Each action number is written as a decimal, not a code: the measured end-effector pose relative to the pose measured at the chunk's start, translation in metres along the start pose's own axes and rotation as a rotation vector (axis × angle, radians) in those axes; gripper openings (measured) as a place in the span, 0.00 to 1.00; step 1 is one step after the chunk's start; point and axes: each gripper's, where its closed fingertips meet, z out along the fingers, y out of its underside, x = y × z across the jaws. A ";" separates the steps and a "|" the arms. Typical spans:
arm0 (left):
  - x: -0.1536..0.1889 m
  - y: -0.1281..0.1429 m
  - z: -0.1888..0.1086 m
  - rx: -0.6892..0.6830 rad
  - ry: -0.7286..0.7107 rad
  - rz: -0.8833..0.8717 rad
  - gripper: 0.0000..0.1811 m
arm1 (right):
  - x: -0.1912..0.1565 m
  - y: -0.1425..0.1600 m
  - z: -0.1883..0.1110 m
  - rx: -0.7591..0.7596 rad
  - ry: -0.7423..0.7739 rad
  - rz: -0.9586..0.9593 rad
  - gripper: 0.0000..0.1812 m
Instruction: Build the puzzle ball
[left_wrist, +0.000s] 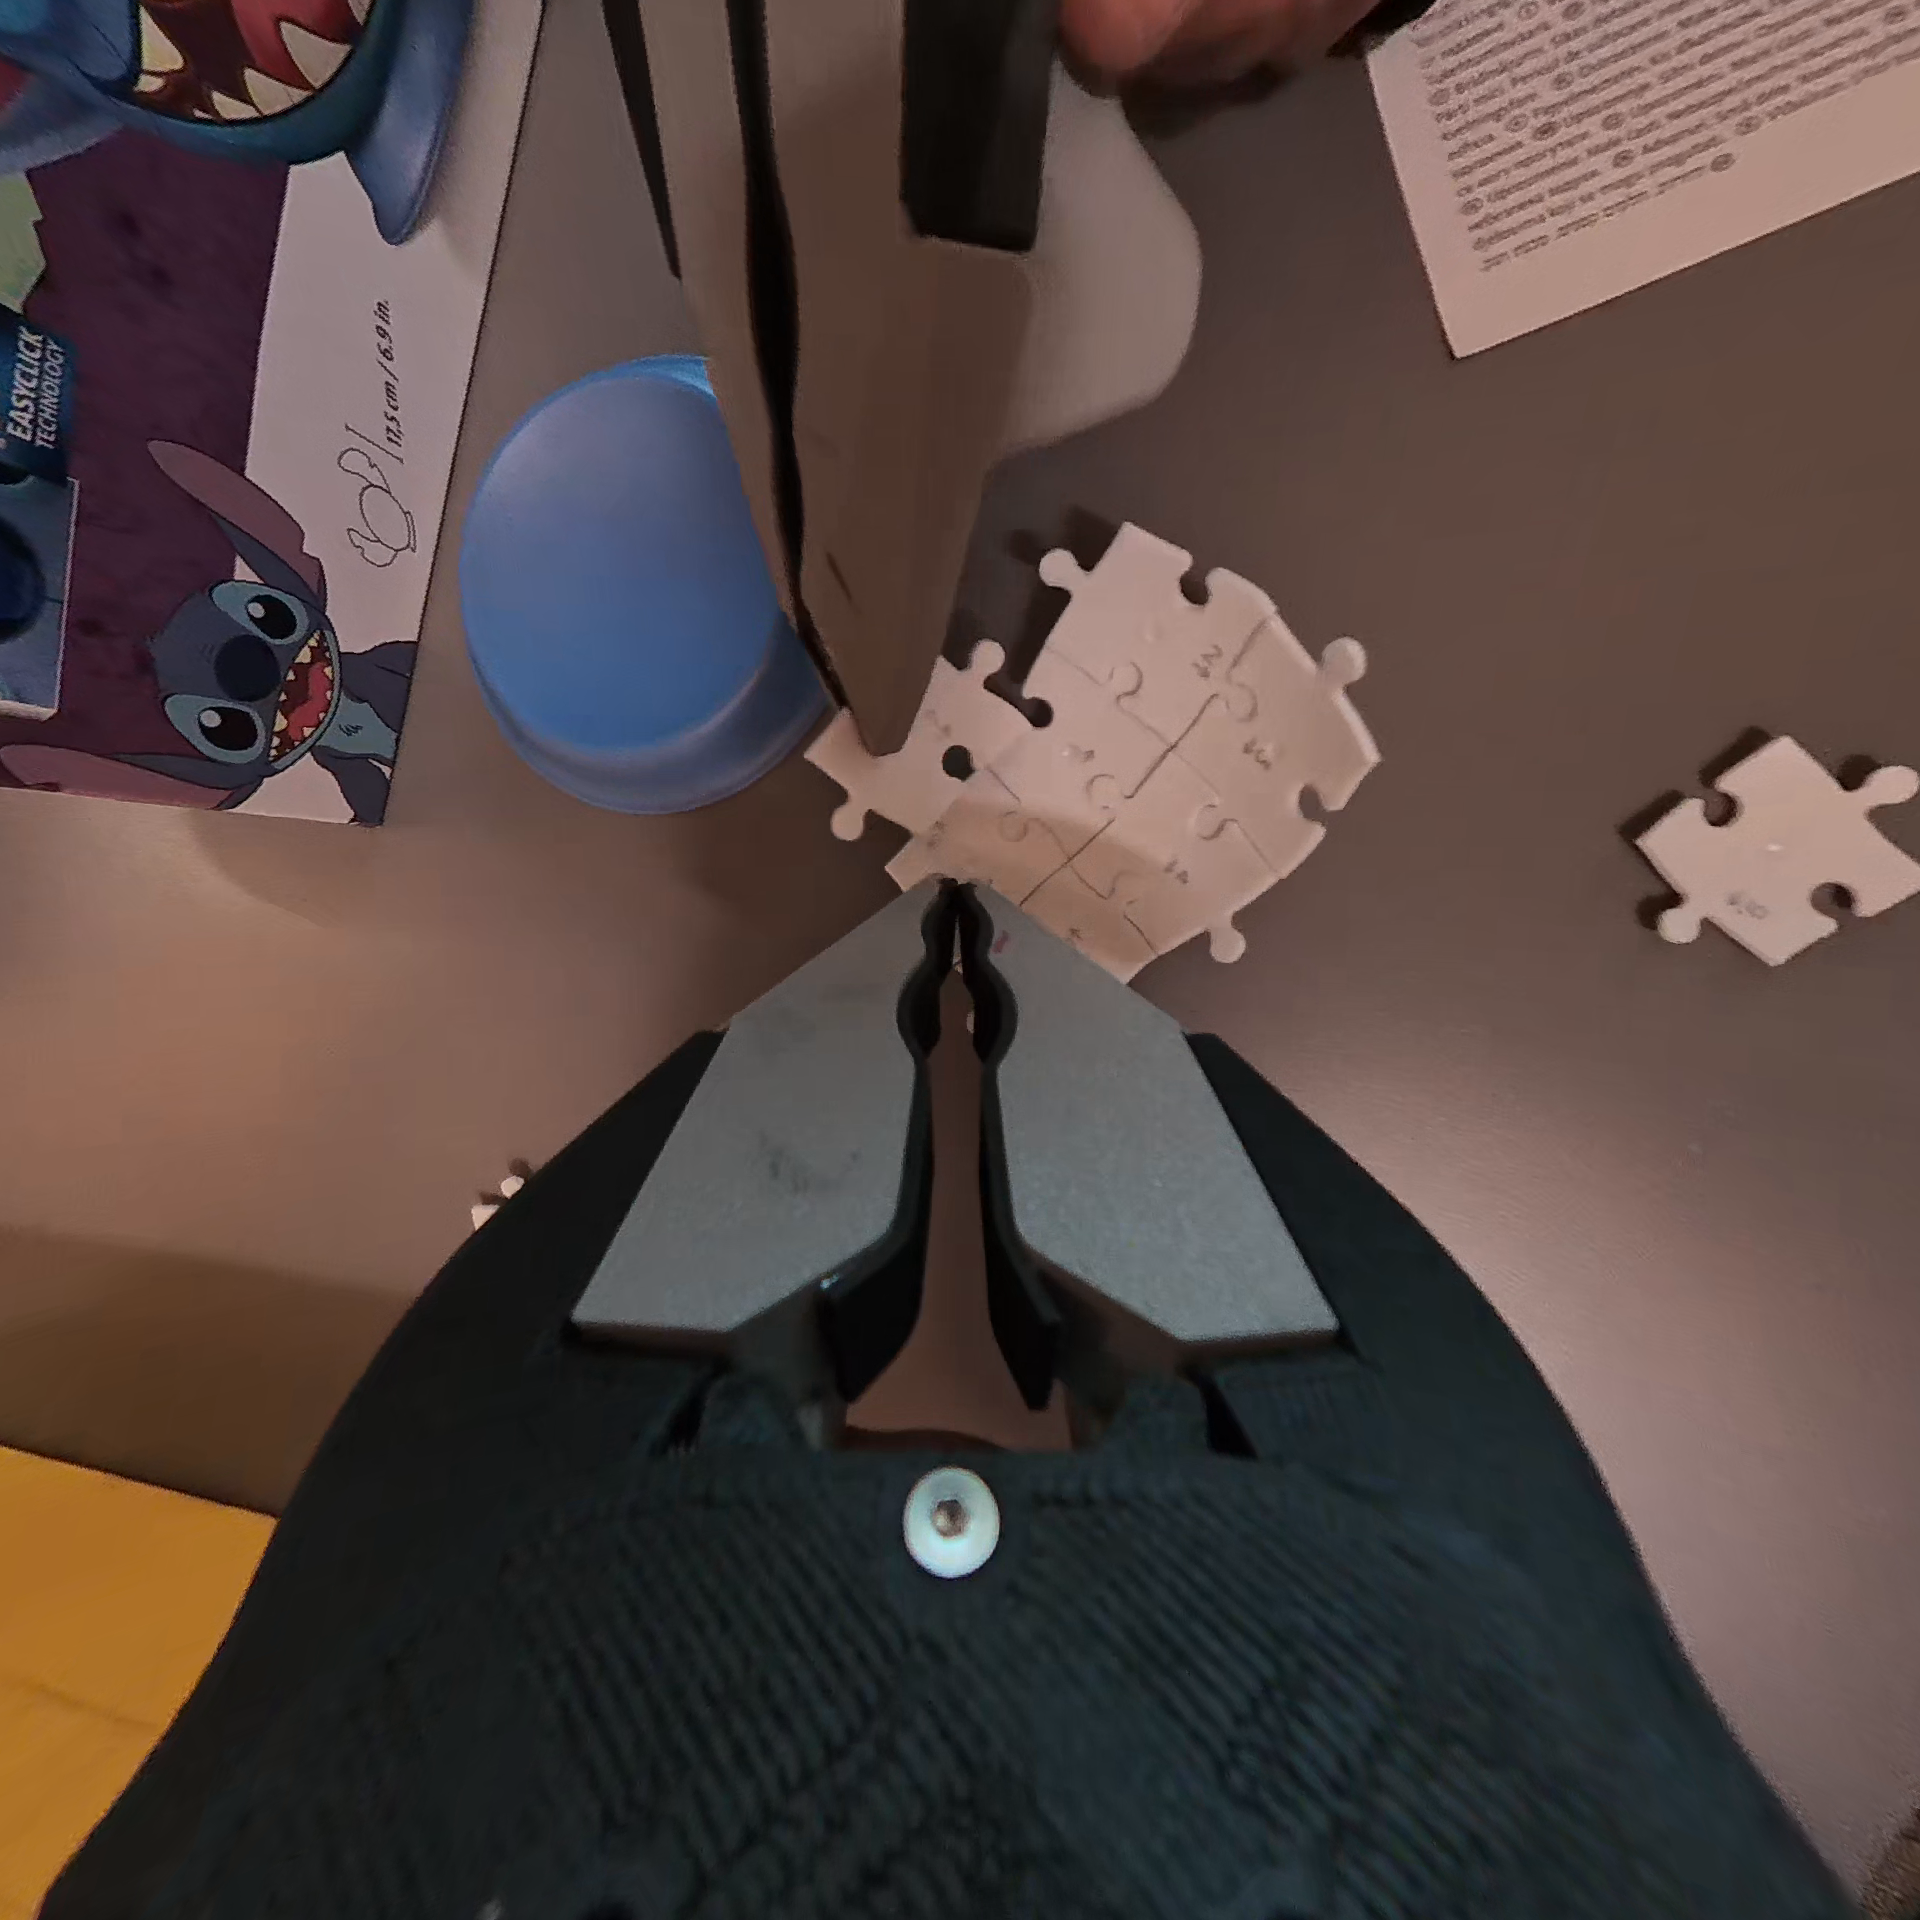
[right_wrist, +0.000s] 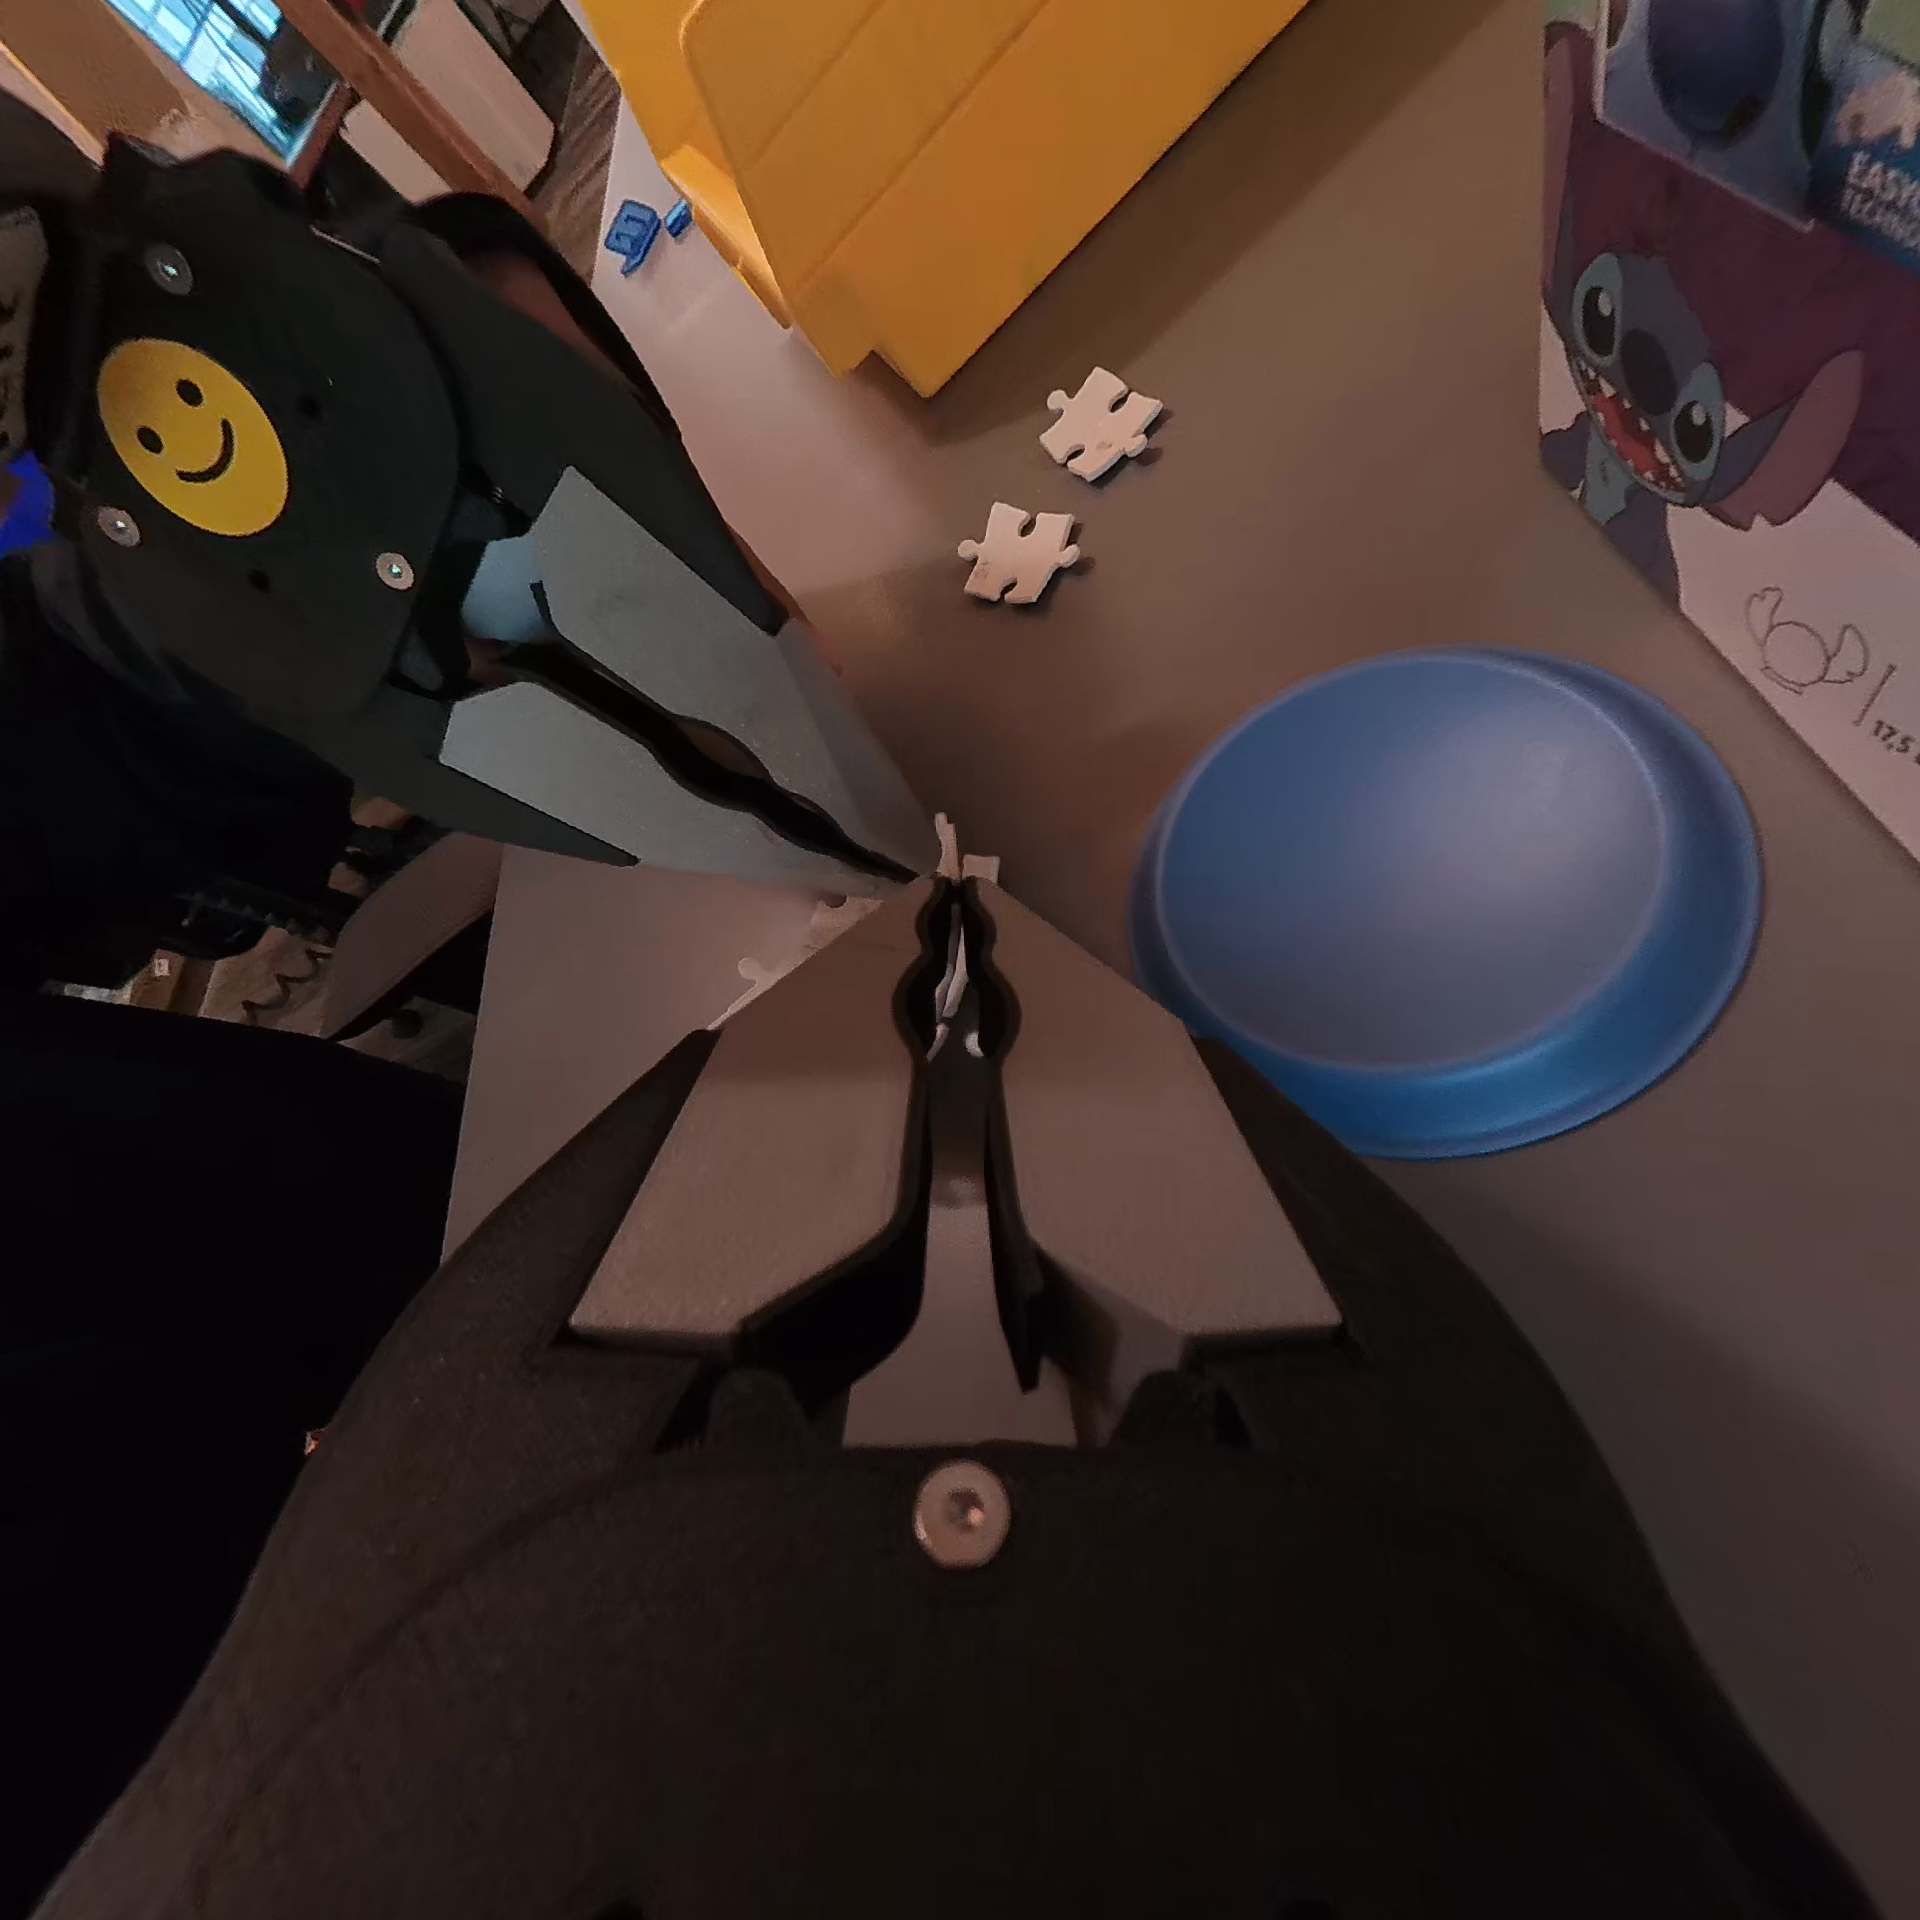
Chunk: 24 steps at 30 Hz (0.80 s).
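- The assembled patch (left_wrist: 1153, 758) of white puzzle pieces, lying back side up, is the landmark; it sits over the grey table (left_wrist: 1558, 540), to the right of the blue domed stand (left_wrist: 623, 603).
- The left gripper (left_wrist: 951, 894) has its jaws closed together on the patch's near corner; the thin edge looks pinched between the tips, though the contact itself is too small to be sure of.
- The right gripper (left_wrist: 868, 717) comes in from the far side of the patch, its jaws clamped on a single white piece (left_wrist: 914, 748) whose edge touches or slightly overlaps the patch's left rim.
- In the right wrist view that piece (right_wrist: 951, 966) shows as a white sliver between the right gripper's (right_wrist: 956, 894) tips, nearly edge-on.
- Risk: the knobs and sockets seem not quite lined up; pressing now could ride the piece over the rim instead of clicking in.
- Risk: the left grip is on a corner only, so a push from the right could pivot the curved patch or pop a seam open.
- Risk: both tips crowd one spot and could knock each other.
- A loose piece (left_wrist: 1777, 842) lies well to the right of the patch; two more spare pieces (right_wrist: 1060, 488) lie beyond the stand, so the ball is far from built.
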 end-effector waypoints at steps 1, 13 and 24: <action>0.000 0.000 0.000 0.004 -0.002 0.004 0.00 | 0.001 -0.001 0.000 0.000 0.004 -0.002 0.00; 0.001 -0.004 0.002 0.065 -0.022 0.027 0.00 | 0.010 -0.003 0.005 -0.033 0.023 0.036 0.00; 0.003 -0.002 0.001 0.013 -0.060 0.088 0.00 | 0.008 0.004 0.009 -0.058 0.036 0.041 0.00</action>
